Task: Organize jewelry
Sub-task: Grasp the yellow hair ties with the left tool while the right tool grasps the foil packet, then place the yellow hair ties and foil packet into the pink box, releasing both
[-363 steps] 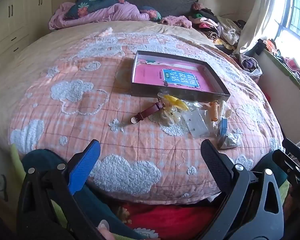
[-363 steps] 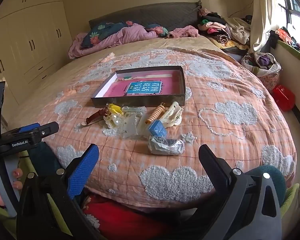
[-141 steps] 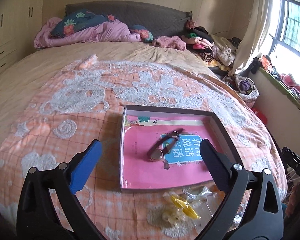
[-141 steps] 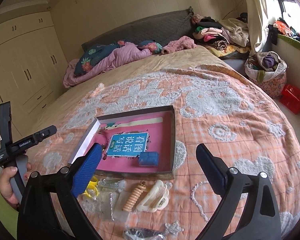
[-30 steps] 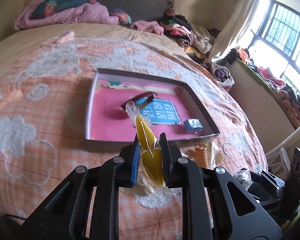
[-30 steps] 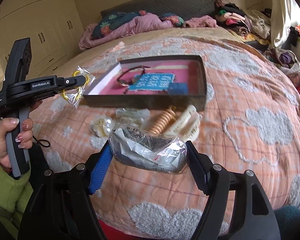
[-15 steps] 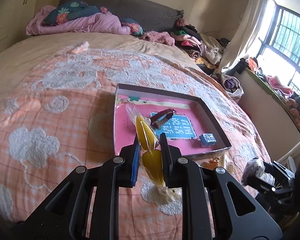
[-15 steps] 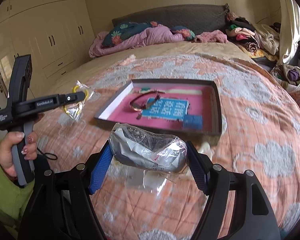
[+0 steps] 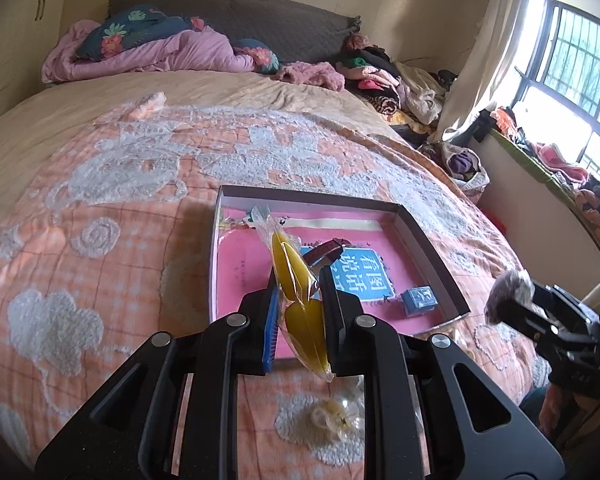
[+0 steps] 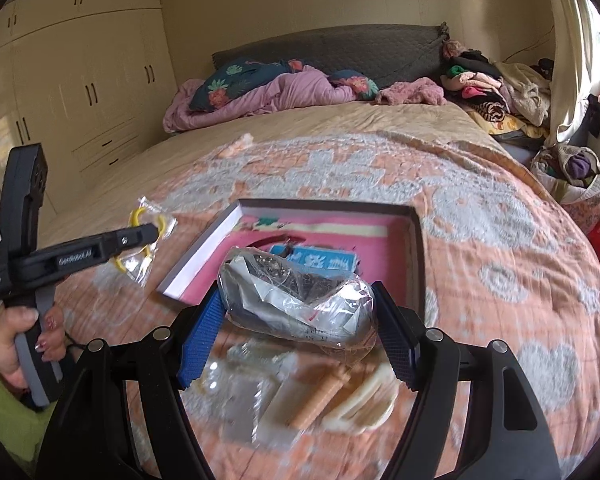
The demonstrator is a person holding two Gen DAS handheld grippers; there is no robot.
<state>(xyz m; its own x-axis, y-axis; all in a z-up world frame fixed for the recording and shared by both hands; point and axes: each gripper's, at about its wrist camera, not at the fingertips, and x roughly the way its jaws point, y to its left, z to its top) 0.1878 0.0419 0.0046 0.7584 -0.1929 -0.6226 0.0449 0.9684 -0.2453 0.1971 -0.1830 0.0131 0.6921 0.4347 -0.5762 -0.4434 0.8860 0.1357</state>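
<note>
My left gripper [image 9: 300, 308] is shut on a clear bag of yellow rings [image 9: 290, 264], held upright over the near edge of a shallow dark box [image 9: 416, 236] with a pink lining. Inside the box lie a brown-strapped watch [image 9: 326, 250] and a small blue cube [image 9: 420, 299]. My right gripper [image 10: 298, 328] is shut on a crumpled clear bag of silvery jewelry [image 10: 296, 300], held just in front of the box [image 10: 418, 248]. The left gripper [image 10: 152, 234] with its yellow-ring bag [image 10: 140, 256] shows at the left of the right wrist view.
On the peach quilt below lie a beige spiral clip [image 10: 320, 392], a cream claw clip [image 10: 364, 400], flat clear bags [image 10: 252, 392] and a small clear trinket [image 9: 336, 416]. A hand [image 10: 16, 344] in a green sleeve holds the left gripper. Bedding and clothes pile up at the headboard.
Both grippers have risen and moved towards the box with their bags still held. The right one travelled further, and the loose clips now lie below it.
</note>
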